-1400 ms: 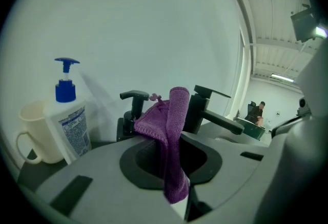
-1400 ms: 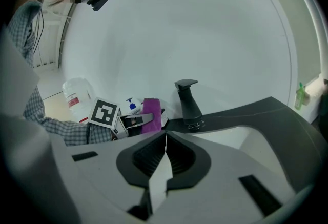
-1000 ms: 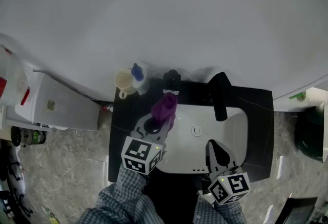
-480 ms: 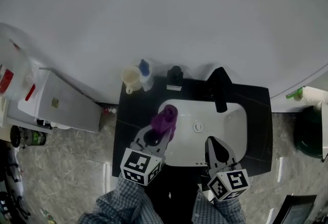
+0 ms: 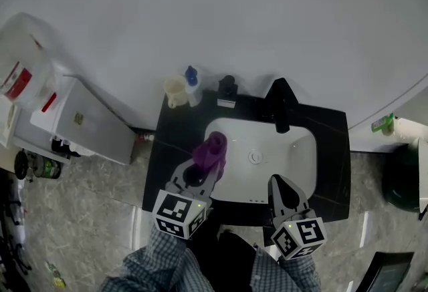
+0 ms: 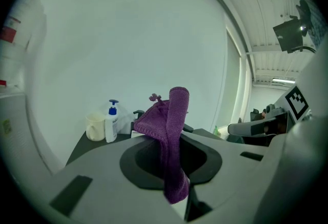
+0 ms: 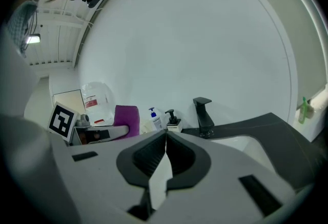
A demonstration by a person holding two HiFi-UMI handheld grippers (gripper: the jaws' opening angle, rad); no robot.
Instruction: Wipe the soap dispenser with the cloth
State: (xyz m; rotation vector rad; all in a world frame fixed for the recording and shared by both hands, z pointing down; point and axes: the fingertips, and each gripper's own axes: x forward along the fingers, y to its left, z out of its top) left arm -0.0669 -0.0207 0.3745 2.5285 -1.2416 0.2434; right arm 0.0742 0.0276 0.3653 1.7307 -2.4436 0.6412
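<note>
You: left gripper clamped on purple cloth above sink basin's 9 o'clock rim | right gripper jaws together, holding nothing | black soap dispenser at basin's 11 o'clock | mug contents unseen

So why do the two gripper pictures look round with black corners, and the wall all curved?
Left gripper view: wide-angle lens, so black corners and bowed lines; the cloth between the jaws is sharp. Right gripper view: same rounding, plus a mosaic patch laid over afterwards. Head view: even, soft light, no harsh glare.
</note>
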